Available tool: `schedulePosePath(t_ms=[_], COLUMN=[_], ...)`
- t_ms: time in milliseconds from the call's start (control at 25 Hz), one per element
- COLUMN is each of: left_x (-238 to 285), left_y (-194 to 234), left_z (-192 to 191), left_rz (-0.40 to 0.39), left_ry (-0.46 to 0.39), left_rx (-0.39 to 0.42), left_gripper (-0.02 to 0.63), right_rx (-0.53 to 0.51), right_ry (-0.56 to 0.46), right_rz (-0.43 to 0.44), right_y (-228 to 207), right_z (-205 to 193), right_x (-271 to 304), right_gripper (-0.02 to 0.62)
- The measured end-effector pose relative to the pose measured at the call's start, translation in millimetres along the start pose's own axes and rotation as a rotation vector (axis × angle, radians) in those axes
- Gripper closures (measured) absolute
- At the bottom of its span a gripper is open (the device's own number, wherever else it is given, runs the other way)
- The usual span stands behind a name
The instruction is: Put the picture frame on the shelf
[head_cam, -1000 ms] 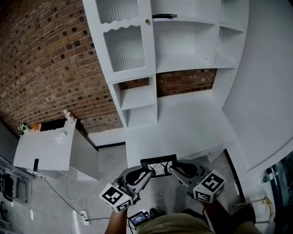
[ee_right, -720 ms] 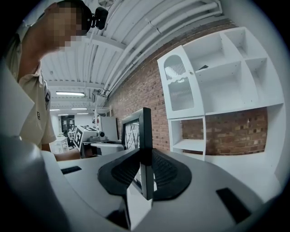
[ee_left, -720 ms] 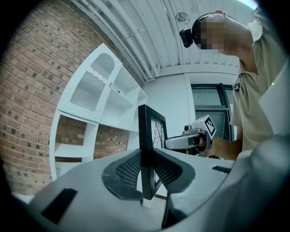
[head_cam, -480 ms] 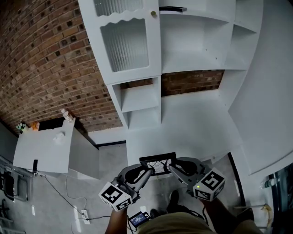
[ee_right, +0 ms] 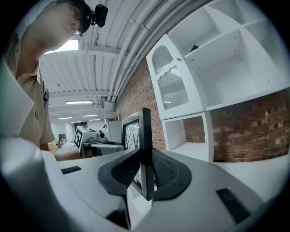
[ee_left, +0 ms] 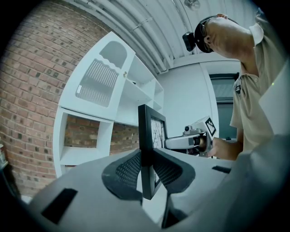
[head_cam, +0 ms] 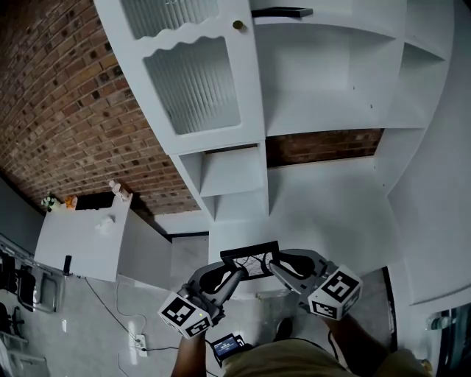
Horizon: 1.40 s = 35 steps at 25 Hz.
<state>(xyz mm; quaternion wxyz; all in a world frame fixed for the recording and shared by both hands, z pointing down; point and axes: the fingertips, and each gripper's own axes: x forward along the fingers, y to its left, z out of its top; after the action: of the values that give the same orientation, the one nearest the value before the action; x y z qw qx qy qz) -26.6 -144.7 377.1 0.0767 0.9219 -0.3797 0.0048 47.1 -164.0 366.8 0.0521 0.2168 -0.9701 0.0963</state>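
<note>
A black picture frame (head_cam: 250, 262) with a pale branch print hangs in front of the white shelf unit (head_cam: 309, 103), held from both sides. My left gripper (head_cam: 237, 273) is shut on its left edge, which stands upright between the jaws as the black picture frame (ee_left: 146, 149). My right gripper (head_cam: 271, 264) is shut on the opposite edge, the picture frame (ee_right: 145, 149) pinched between the dark pads. The frame is above the front of the white desk surface (head_cam: 324, 213), apart from it.
The shelf unit has open compartments (head_cam: 324, 74), a glass-front cabinet door (head_cam: 199, 81) and small cubbies (head_cam: 228, 169). A dark flat object (head_cam: 280, 12) lies on an upper shelf. A brick wall (head_cam: 66, 103) and a low white cabinet (head_cam: 81, 235) stand to the left.
The view has moved closer to the shelf unit, which now looms larger. Both grippers keep their hold on the frame, which sits slightly higher and nearer the desk.
</note>
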Motion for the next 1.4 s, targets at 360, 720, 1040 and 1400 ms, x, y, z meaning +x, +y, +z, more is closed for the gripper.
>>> schedulePosePath(t_ms=[360,720,1040,1400], left_x=[26,30,35,56], left_y=[41,111,186,255], left_z=[5,1,-1,-14], left_rz=[0.062,-0.016,-0.118,-0.096], left_ry=[0.030,0.039,0.002,0.013], left_rx=[0.012,-0.002,-0.056,-0.054], left_gripper=[0.522,0.522,0.522,0.522], right_rx=[0.019,0.065,0.060,0.071], right_ry=[-0.017,0.019,0.035,0.004], right_rz=[0.049,-0.055,-0.203,-0.276], right_y=[-41,-65,-89,-132], right_z=[6,4,11,3], right_x=[32,93,156,212], right_gripper=[0.522,0.522,0.522,0.522])
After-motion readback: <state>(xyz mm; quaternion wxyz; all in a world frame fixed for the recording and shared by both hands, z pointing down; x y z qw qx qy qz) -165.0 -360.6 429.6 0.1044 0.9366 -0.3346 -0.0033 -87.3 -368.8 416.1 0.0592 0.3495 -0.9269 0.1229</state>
